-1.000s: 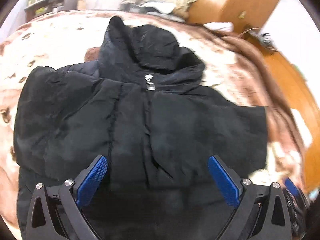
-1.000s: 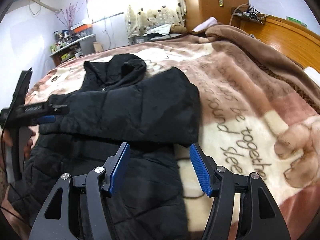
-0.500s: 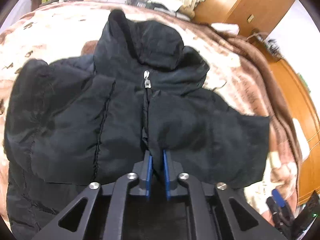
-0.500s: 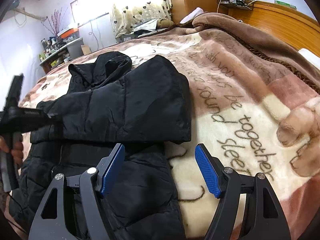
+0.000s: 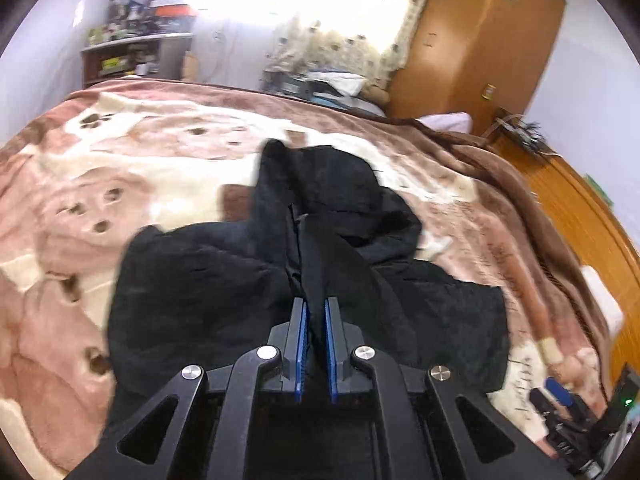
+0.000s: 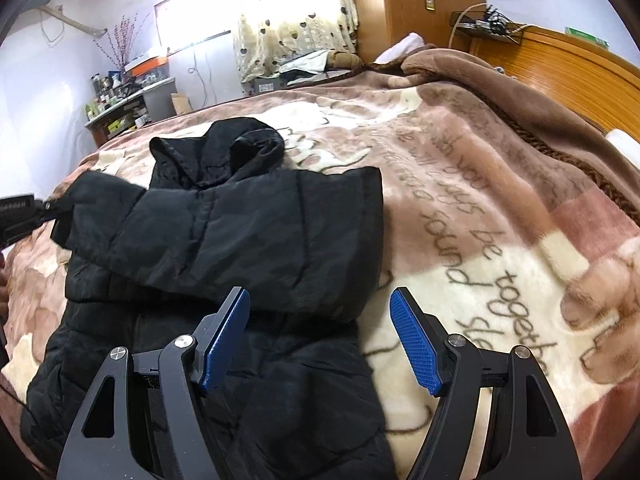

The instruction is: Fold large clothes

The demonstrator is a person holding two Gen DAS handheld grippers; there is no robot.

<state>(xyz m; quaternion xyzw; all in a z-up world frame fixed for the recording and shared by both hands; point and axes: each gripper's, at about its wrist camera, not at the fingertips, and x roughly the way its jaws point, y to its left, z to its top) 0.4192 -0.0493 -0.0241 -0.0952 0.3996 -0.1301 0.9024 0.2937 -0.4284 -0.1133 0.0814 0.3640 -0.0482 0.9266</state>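
Daylight is pouring through the pale patterned curtain and blowing it out to glare in both views. The left wrist view is smearing with motion blur, turning the black padded hooded jacket into a near-featureless mass. The right wrist view is staying sharper. Fisheye distortion is bending the edges, with dark vignetting filling the corners.

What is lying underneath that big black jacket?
The black jacket lies on a brown and cream blanket with printed writing. The blanket shows all around it, but the part directly beneath is covered, so anything else there cannot be seen.
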